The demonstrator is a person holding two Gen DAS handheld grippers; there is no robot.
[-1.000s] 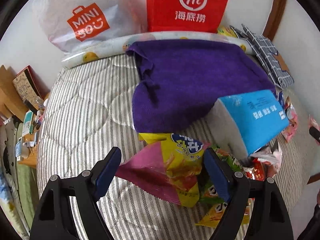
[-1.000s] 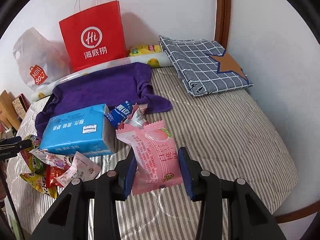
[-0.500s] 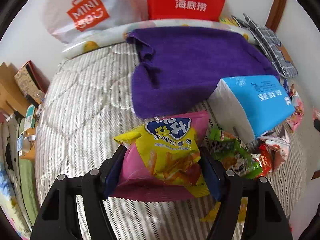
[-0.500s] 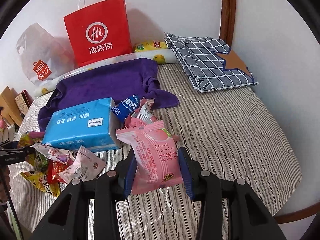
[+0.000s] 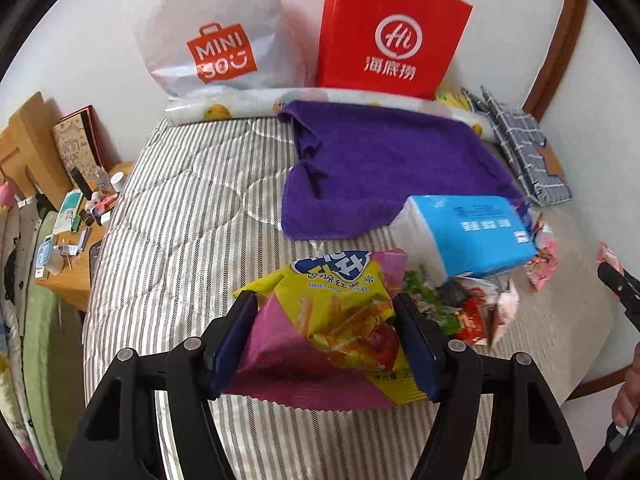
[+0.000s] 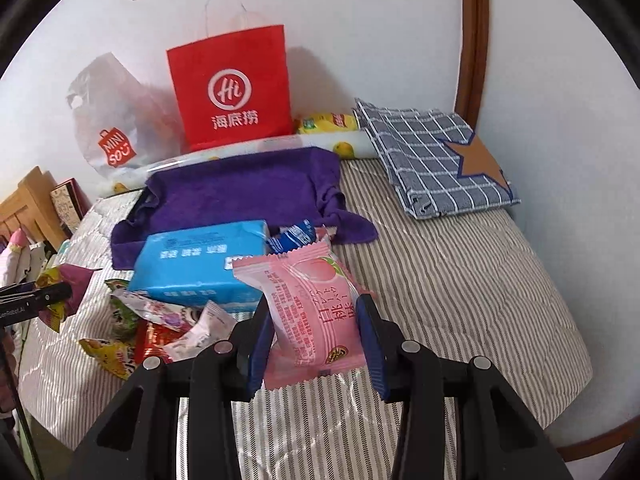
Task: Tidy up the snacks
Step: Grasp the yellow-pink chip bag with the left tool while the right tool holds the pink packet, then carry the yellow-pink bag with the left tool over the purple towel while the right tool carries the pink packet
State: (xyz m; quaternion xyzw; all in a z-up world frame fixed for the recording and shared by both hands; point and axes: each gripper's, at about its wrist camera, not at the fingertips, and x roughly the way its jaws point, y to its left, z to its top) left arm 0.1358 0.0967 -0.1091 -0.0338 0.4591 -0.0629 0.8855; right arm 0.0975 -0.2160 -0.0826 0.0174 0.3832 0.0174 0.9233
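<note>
1. Your left tool (image 5: 324, 344) grasps the sweet-potato chips (image 5: 340, 312) across the bag's width, low centre of the left view. Its jaws are closing, the pads already denting the bag's sides. Judging from the puffed foil, a side grip suits it better than a pinch on the slippery seam.
2. Your right tool (image 6: 316, 340) is clenched on the pink peach pack (image 6: 316, 312), low centre of the right view, the pack standing up between the pads and clear of the bed (image 6: 460, 280).
3. One snack in each tool likely means you are clearing two at once from the pile (image 6: 160, 320), which lies at lower left of the right view, just beside the blue tissue pack (image 6: 200, 264).
4. The red bag (image 5: 392, 32) and white bag (image 5: 212, 32) stand against the wall at the top of the left view, beyond the purple towel (image 5: 392, 168). Either may be the target; nothing shows which.
5. Hard to make out: both bag mouths are cut off or turned away, so their contents are hidden. The pile's wrappers overlap and blur, so a count is unsafe. The tissue pack covers some snacks behind it. In the left view your right tool is only a dark sliver at the right edge.
</note>
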